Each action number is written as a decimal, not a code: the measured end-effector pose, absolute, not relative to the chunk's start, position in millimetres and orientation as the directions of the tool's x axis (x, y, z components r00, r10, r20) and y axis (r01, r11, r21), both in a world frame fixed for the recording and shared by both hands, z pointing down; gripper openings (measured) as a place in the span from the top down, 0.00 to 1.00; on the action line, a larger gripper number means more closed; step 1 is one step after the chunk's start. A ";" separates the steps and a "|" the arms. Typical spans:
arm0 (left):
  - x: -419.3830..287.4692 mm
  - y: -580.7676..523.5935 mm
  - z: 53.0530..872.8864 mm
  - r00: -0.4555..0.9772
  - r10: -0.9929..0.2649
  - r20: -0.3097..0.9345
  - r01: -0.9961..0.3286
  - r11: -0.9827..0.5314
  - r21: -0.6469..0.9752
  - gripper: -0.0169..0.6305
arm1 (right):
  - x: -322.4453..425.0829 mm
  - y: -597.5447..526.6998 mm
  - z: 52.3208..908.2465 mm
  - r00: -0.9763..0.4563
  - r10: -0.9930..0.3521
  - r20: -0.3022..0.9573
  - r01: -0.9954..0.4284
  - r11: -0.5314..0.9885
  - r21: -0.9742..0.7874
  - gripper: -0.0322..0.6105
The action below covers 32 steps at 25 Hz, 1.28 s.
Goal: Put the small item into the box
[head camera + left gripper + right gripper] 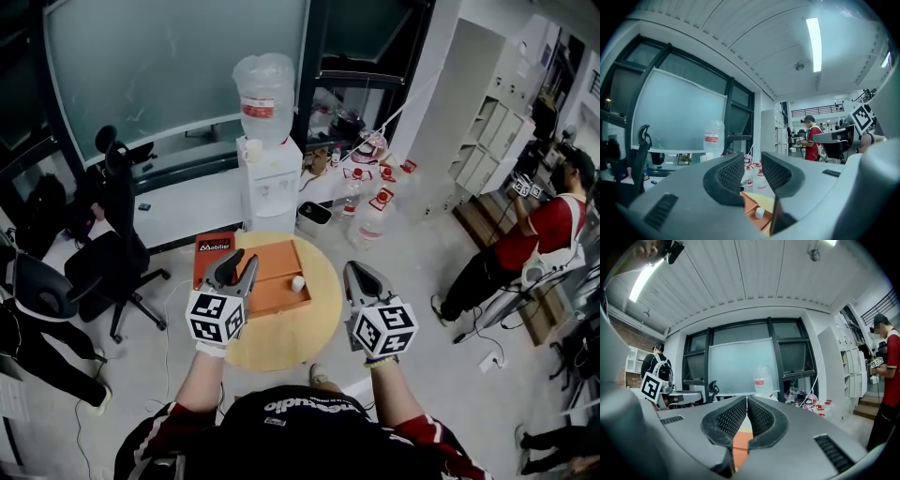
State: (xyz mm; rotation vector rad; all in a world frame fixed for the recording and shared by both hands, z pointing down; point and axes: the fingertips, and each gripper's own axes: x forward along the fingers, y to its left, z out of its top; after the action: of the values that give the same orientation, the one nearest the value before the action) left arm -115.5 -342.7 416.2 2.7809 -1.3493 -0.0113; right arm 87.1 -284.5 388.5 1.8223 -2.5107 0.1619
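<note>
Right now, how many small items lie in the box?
1. The small white item sits in the orange box, by its right wall; the left gripper may hide more.

i look down on a pale grey floor [422,272], with a round wooden table [281,347] at the frame's centre. above it stands a white water dispenser [272,183] topped by a clear bottle. a big frosted glass panel [178,56] in dark frames fills the upper left, with black office chairs [108,258] below it. white lockers [492,131] line the upper right. in the left gripper view a long ceiling lamp [813,44] glows upper right.
</note>
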 end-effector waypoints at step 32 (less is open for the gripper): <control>-119.0 -334.1 425.1 0.648 -0.761 -0.001 -0.759 -0.647 0.069 0.95 | 79.8 -281.9 394.6 -0.288 -0.953 0.093 -0.958 0.286 -0.030 0.91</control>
State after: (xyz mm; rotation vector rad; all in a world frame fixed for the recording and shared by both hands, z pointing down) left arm -119.0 -334.1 425.1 2.7958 -1.2910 -0.0459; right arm 79.8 -281.9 394.6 1.8399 -2.4731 0.1222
